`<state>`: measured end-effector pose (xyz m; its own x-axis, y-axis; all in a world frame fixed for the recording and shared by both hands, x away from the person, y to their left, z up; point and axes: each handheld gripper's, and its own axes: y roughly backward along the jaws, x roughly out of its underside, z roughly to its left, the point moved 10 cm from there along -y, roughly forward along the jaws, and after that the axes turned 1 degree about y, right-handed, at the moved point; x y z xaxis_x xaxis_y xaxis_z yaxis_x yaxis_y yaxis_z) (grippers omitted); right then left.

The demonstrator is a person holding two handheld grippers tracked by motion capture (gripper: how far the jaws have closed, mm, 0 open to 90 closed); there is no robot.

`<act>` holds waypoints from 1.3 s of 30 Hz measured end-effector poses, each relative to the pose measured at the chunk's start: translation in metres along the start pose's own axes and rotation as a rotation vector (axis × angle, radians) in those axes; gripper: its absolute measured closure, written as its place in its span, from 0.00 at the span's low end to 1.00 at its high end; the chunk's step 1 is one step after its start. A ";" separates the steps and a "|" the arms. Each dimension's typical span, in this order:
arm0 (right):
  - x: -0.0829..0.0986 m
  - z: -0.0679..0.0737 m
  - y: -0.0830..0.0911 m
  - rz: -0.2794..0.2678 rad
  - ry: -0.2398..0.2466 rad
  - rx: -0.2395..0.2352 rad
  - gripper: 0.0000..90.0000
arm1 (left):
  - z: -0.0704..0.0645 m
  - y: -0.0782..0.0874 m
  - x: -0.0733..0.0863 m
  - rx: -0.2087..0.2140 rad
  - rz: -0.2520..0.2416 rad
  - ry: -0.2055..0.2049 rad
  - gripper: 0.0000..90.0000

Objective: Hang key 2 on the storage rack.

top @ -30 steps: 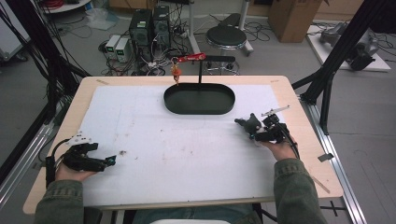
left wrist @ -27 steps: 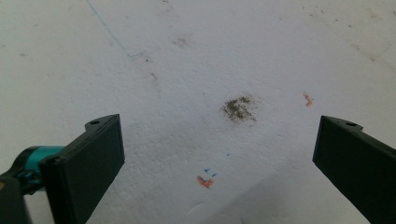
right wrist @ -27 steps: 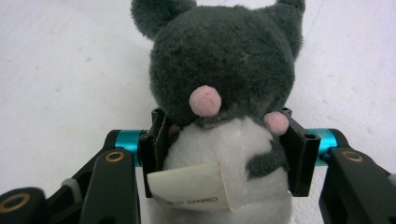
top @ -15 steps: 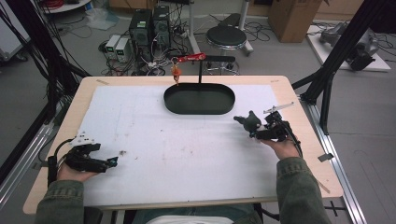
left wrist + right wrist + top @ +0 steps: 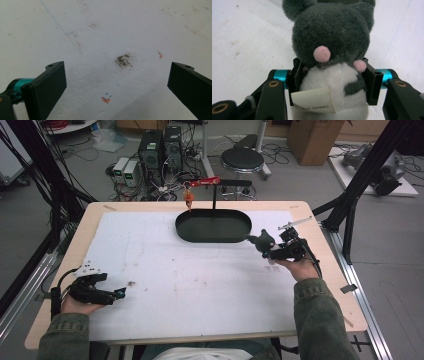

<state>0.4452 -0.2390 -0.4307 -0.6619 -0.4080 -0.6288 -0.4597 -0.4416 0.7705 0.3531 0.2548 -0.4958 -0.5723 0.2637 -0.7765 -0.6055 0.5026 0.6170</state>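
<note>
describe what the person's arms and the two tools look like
Both sleeves are olive green. The left tool and right tool are black with flat, rectangular jaws and teal joints; brass-coloured rivets show on the right one. A black cable loops from the left tool.
</note>
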 end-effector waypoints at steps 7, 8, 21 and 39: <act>-0.014 0.006 0.006 -0.012 -0.001 -0.015 0.50 | 0.000 0.000 -0.001 -0.009 0.000 -0.002 0.03; -0.017 0.008 0.008 -0.013 -0.009 -0.017 0.50 | 0.000 0.000 -0.001 -0.009 0.000 -0.005 0.03; -0.060 0.015 0.015 -0.033 0.043 -0.017 0.50 | 0.002 -0.002 -0.002 -0.014 -0.005 -0.001 0.03; -0.110 0.019 0.011 -0.007 0.071 -0.029 0.50 | 0.002 -0.003 -0.003 -0.014 -0.003 0.000 0.03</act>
<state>0.5013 -0.1838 -0.3512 -0.6144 -0.4601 -0.6410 -0.4462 -0.4674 0.7632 0.3572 0.2541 -0.4953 -0.5702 0.2619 -0.7786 -0.6152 0.4920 0.6160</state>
